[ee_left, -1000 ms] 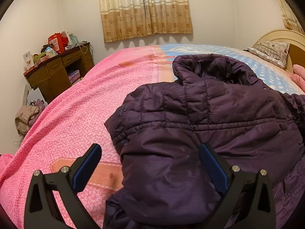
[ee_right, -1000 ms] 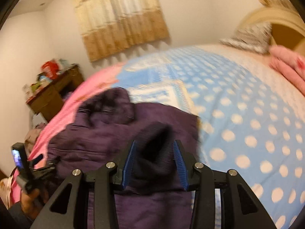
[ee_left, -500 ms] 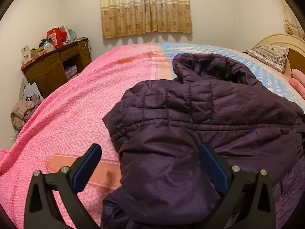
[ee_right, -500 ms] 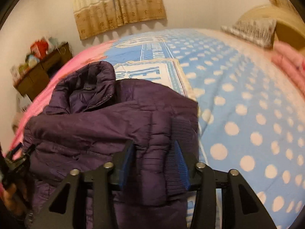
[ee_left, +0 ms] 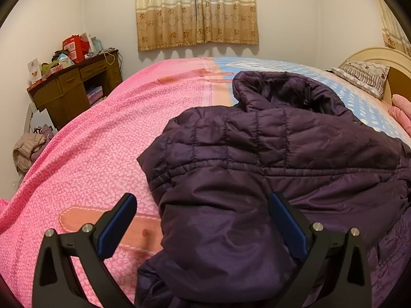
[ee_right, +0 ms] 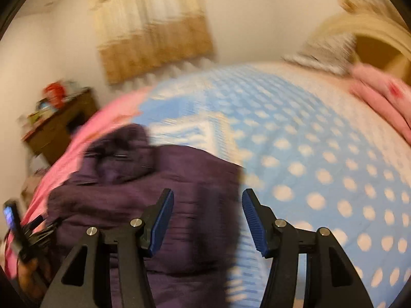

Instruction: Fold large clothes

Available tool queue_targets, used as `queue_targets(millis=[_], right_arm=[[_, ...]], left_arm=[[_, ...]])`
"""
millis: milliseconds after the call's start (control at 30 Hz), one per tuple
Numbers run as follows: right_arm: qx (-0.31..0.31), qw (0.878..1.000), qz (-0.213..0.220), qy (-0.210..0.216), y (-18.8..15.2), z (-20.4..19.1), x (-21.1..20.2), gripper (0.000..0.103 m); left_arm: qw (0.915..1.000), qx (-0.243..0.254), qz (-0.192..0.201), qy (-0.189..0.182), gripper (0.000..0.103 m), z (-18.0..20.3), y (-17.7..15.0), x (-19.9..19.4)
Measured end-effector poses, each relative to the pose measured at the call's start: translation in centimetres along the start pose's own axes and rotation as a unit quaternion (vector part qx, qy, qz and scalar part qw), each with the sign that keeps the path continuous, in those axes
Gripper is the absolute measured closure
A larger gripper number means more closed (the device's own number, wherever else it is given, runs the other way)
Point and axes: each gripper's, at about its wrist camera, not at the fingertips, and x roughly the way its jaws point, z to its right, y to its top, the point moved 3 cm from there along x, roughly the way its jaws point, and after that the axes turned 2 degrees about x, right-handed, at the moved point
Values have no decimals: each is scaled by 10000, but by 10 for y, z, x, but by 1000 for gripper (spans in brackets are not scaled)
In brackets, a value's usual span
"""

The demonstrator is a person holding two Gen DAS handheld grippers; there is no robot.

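Purple jacket (ee_left: 269, 169) is lying on the bed (ee_left: 97, 159), sleeve folded in. My right claw (ee_right: 208, 213) has just been opening, nothing clamped; left claw (ee_left: 203, 220) is hanging apart. Next: gripping the hem, I judge.

The purple jacket (ee_left: 269, 159) is quilted synthetic cloth with a soft sheen, puffy and stitched in squares. Under it the bedspread (ee_left: 102, 154) is matt printed cotton, finely speckled. The desk (ee_left: 74, 89) looks like dark varnished wood. The curtains (ee_left: 197, 10) are thin patterned fabric, the gripper fingers (ee_left: 115, 220) matt black plastic with blue pads.
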Motion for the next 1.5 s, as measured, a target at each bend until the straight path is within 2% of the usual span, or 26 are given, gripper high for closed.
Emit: queue_targets(millis=[100,200,267,333,400,567,667,767,833,933,1100,1200,1400,1500], right_arm=[[-480,9962,-356,632,-7,-44,17,47],[-526,9926,-879,652,-20,-53,52,47],[-312,9914,-1209,392,-31,-39,78,47],[-34,9899,-1328,493,-41,-26,90,61],[26,9898,-1308,569,-47,-19,95,65],[-322,9897,-1313,477,-53,-25,102,66],[-32,9898,-1266,655,-46,-21,86,63],[99,9901,-1117,847,-45,-14,53,52],[-37,9919,-1028,743,-48,-12,34,38],[-13,9927,-1010,661,-62,3,3,37],[224,9921,-1151,456,-100,37,-33,37],[447,9893,-1303,472,-130,57,-54,37],[680,9866,-1371,558,-175,75,-92,37],[650,9862,-1395,616,-189,67,-102,37]], left_arm=[[10000,5,2,9,0,0,0,0],[10000,-28,9,26,0,-2,-1,-1],[10000,-83,-1,4,0,-4,-2,-2],[9999,-142,-6,-51,0,-6,-3,-2],[9998,-171,-25,-94,0,-6,-3,-1],[9995,-216,-133,-176,0,-7,-2,3],[9988,-323,-247,-256,0,-12,-3,-3],[9987,-390,-253,-190,0,-20,-7,-23],[9991,-364,-156,-175,0,-23,-10,-45],[9996,-265,-29,-74,0,-23,-18,-74],[9994,-299,-179,52,0,-24,-44,-98],[9979,-563,-300,-75,0,-32,-75,-112],[9992,-258,-279,-104,2,-47,-107,-146],[9981,-202,-493,-294,2,-48,-117,-151]])
